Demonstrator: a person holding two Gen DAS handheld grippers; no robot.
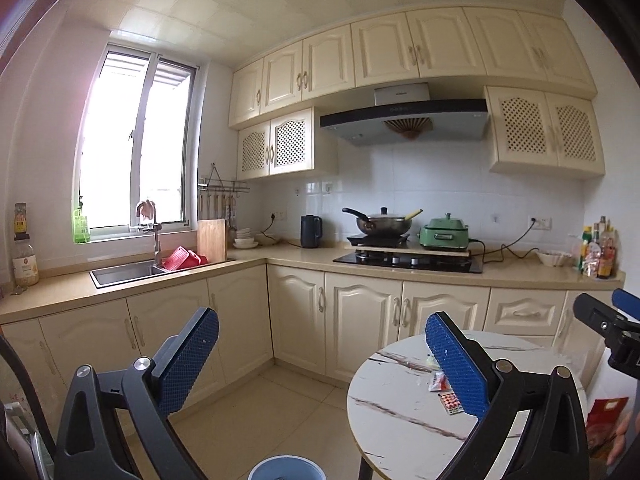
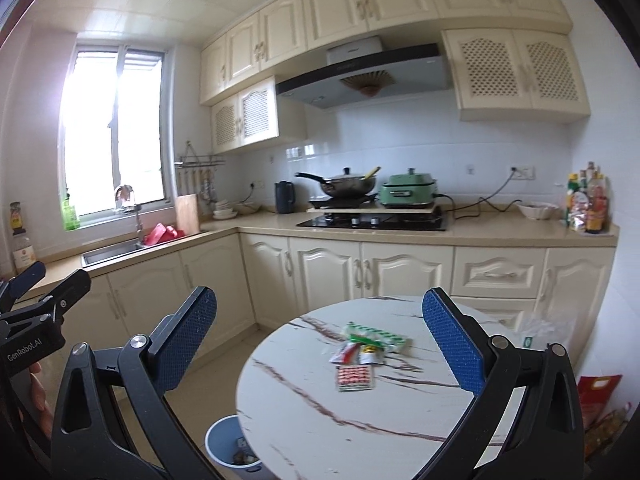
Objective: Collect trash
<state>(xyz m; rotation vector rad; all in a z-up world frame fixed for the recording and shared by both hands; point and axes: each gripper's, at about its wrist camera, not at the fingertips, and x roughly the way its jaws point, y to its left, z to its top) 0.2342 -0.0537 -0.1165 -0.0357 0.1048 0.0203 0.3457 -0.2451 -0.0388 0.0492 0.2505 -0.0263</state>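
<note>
Up front in the left wrist view, the left gripper [image 1: 322, 356] has its jaws spread wide with nothing between them, over the floor beside the round marble bench [image 1: 400, 408]. A few wrappers [image 1: 444, 392] lie on that bench, and a blue bin [image 1: 286, 468] stands below its edge.

From the right wrist view, the right gripper [image 2: 320, 340] also stands released and empty. Wrappers [image 2: 360, 356] lie grouped mid-bench [image 2: 320, 420]; the bin [image 2: 230, 446] by its left edge holds some scraps.

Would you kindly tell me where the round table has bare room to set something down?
The round table is bare across its near half, between the wrappers and the near rim. The middle is crowded with those wrappers; the far rim beyond them is free too.
</note>
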